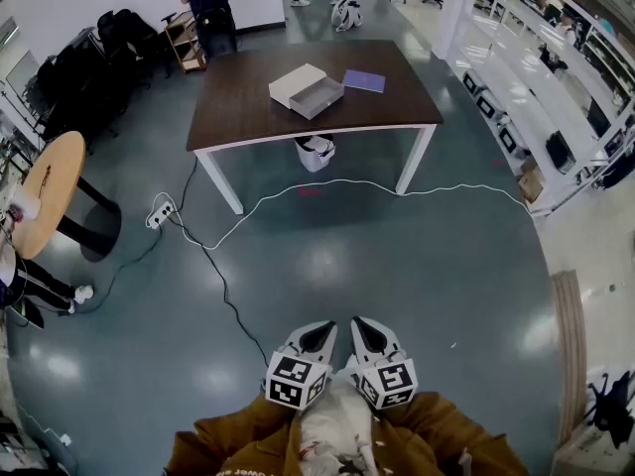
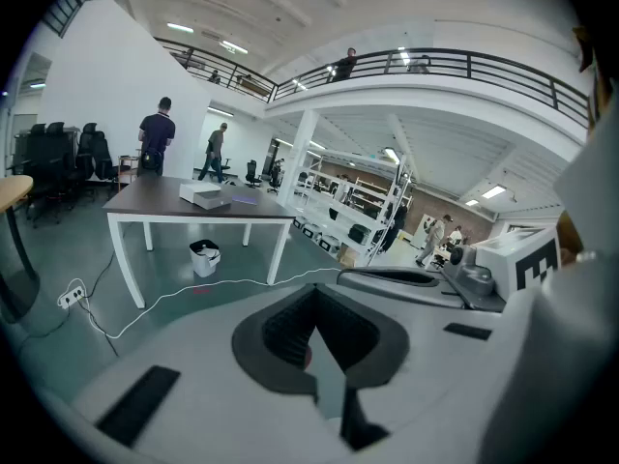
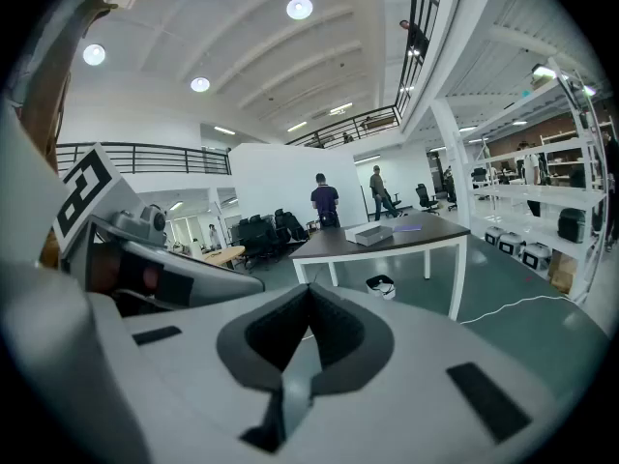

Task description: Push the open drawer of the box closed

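**Grippers closed, box far off**

The left gripper (image 1: pixel 319 333) and right gripper (image 1: pixel 365 330) sit side by side close to the person, each with its jaws pressed together and nothing between them. Well apart from them, the box (image 1: pixel 296 82) sits mid-table (image 1: pixel 248 107). Its drawer (image 1: pixel 319 97) is out toward the near edge. A purple pad (image 1: pixel 364 80) lies just beside it, toward the right edge.

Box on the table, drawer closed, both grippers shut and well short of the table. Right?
No: the drawer is open, pulled out of the box, per the head view. The rest holds: box on the table, left gripper and right gripper shut, well short of it.
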The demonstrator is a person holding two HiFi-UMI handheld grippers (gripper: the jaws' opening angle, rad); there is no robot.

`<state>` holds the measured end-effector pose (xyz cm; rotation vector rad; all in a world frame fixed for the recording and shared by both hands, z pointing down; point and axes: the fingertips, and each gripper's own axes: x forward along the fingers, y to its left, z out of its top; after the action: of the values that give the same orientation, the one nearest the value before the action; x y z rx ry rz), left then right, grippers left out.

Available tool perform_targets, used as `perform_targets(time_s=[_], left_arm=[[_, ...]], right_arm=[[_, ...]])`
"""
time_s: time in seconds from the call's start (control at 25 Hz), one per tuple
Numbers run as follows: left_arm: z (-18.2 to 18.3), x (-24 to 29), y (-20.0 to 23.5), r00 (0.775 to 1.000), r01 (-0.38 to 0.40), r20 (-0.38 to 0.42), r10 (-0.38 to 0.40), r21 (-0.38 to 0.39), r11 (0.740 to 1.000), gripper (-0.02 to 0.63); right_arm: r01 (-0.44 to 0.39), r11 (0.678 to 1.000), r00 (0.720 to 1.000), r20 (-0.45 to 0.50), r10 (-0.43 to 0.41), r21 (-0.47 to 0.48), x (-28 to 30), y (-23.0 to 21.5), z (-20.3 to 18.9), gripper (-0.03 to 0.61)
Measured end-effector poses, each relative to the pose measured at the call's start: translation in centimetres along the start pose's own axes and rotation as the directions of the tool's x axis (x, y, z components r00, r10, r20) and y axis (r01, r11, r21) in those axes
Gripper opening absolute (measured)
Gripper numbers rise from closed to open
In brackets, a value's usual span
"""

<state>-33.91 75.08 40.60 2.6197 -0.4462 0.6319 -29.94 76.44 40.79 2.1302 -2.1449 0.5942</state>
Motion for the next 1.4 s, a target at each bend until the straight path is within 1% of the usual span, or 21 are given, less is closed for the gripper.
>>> perform_targets(time_s=[0.24,0.4,0.52,0.72,0.84,1.12,1.28,1.4], left_arm=[[0.3,1.0,0.6,1.0,-0.007,0.004,0.007,0.006,1.0,0.005],[0.0,0.7,0.9,1.0,-0.008,0.0,0.008,-0.007,1.0,0.005],[-0.2,0.3,1.8,1.0,-0.019,-0.001,0.019,-0.021,1.0,0.005],[-0.3,-1.1,4.8,0.999,-0.047,0.003,0.047,-0.047,0.998,0.005],[-0.2,-2.2,7.1,0.999,-0.052,0.005,0.052,-0.063,0.997,0.005],[-0.1,-3.7,12.1,0.999,-0.035,0.024,0.037,-0.091,0.995,0.005],[0.2,-3.1,13.7,1.0,-0.023,0.016,0.025,-0.11,0.994,0.005],[0.9,-1.7,14.8,1.0,-0.023,0.012,0.024,-0.12,0.992,0.005]], right_arm=[[0.008,1.0,1.0,-0.005,-0.008,-0.004,0.6,-0.8,-0.2,0.005],[0.01,1.0,1.0,-0.014,-0.01,0.003,0.6,-0.4,-0.5,0.006],[0.004,1.0,1.0,-0.005,-0.004,0.027,1.1,0.0,-0.5,0.006],[-0.012,0.998,1.0,-0.015,0.013,0.058,3.0,1.8,-0.6,0.006],[-0.018,0.999,0.999,-0.026,0.02,0.049,5.0,3.3,-0.4,0.006],[-0.011,1.0,0.999,-0.048,0.013,0.023,9.3,6.7,-0.8,0.006],[0.009,1.0,0.999,-0.051,-0.008,0.023,10.7,6.3,0.0,0.006],[0.011,1.0,0.998,-0.056,-0.009,0.024,12.3,5.2,0.3,0.006]])
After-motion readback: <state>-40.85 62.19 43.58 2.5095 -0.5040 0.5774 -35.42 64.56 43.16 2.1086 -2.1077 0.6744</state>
